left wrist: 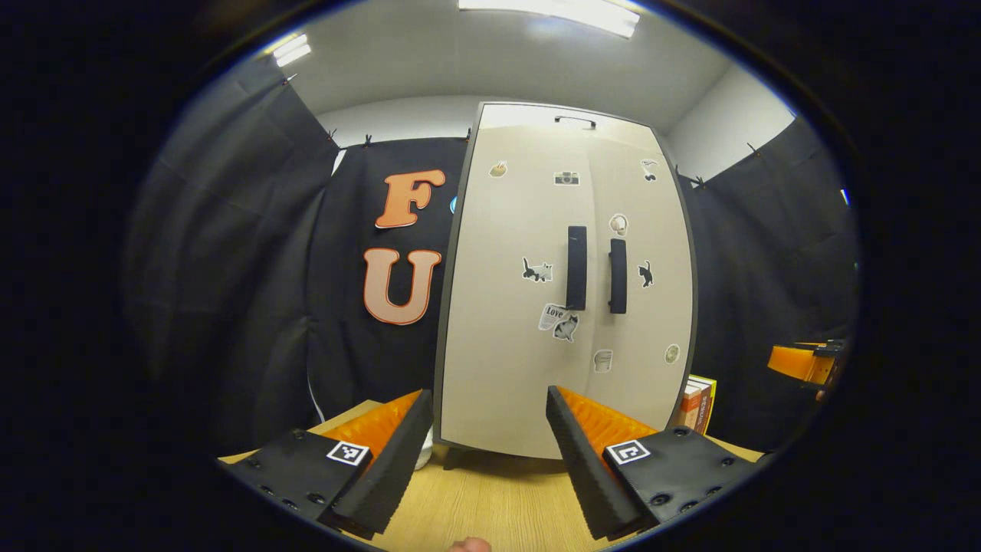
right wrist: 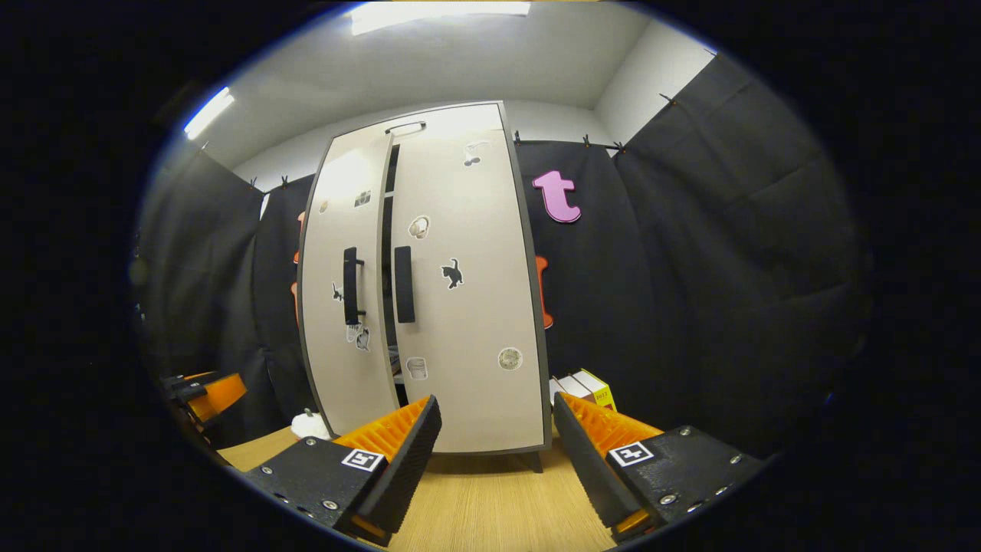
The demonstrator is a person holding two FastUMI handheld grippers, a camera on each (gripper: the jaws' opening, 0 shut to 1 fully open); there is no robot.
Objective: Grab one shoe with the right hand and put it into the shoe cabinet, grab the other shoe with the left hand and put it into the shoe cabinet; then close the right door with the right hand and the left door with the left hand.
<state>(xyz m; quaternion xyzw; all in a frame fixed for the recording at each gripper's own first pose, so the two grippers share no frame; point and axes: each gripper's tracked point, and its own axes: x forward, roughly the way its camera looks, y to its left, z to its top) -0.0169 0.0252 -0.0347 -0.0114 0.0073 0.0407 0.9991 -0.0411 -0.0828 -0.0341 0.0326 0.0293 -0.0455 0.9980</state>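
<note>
The shoe cabinet [left wrist: 498, 368] stands upright on the wooden table in front of me, pale with stickers and two dark vertical handles. In the right gripper view its left door [right wrist: 337, 337] stands slightly ajar, with a dark gap [right wrist: 388, 253] between it and the right door [right wrist: 467, 322], which looks flush. My left gripper [left wrist: 487, 395] is open and holds nothing, a short way before the left door's lower part. My right gripper [right wrist: 497, 400] is open too, before the right door's bottom edge. Each gripper also shows at the other view's edge, the right gripper [left wrist: 805, 362] and the left gripper [right wrist: 207, 391].
The cabinet rests on a light wooden tabletop [left wrist: 490, 506]. A few books [right wrist: 586, 387] stand against its right side, also seen as books [left wrist: 699, 402]. A small white object [right wrist: 310, 424] lies by its left foot; I cannot tell what it is. Black cloth walls surround the booth.
</note>
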